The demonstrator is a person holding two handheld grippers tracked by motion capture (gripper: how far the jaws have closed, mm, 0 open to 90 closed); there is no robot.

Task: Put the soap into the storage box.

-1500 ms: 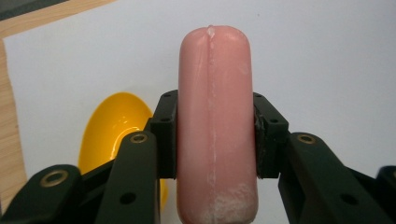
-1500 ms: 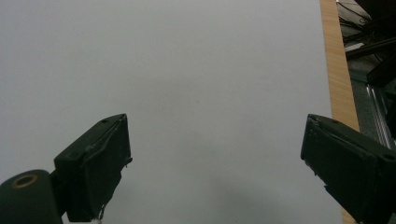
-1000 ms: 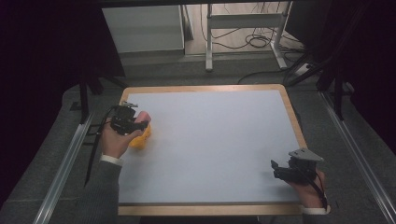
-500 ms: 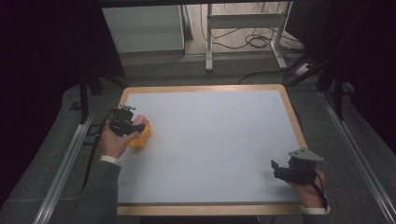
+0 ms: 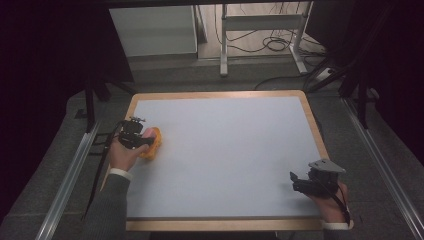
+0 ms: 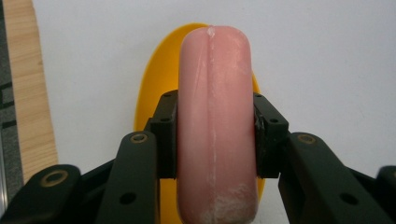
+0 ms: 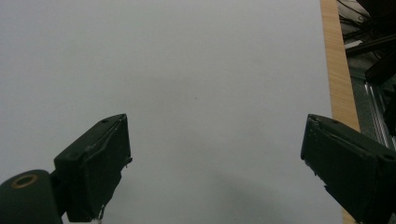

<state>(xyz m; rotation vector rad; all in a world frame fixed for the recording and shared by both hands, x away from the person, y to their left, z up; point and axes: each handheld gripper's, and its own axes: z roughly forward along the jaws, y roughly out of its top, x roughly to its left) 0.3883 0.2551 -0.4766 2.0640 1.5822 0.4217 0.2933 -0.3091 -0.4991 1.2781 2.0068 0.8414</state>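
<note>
Left gripper [image 6: 215, 140] jaws are pinching the pink sausage [image 6: 215, 126] across its width, pads on both flanks about midway along. Its long axis runs straight out from the jaws, bottom to top of the left gripper view, so the far end sticks out well past the pads.

Directly under it is the yellow dish [image 6: 154, 93], an oval lying on the same axis; I see its rim to the left of the sausage and a sliver on the right. I can't tell whether the sausage touches the dish or hangs just over it.

In the high view that whole cluster sits at the left of the frame, near the table's [image 5: 225, 150] left wooden edge: left gripper [image 5: 134, 136], dish [image 5: 152, 145].

Right gripper [image 5: 312, 182] is at lower right of the high view, well apart from the dish; its jaws are spread with nothing between them, bare table ahead [image 7: 210, 93].

My read: the release is the left hand's job, and alignment already looks good, so a straight drop should do.
</note>
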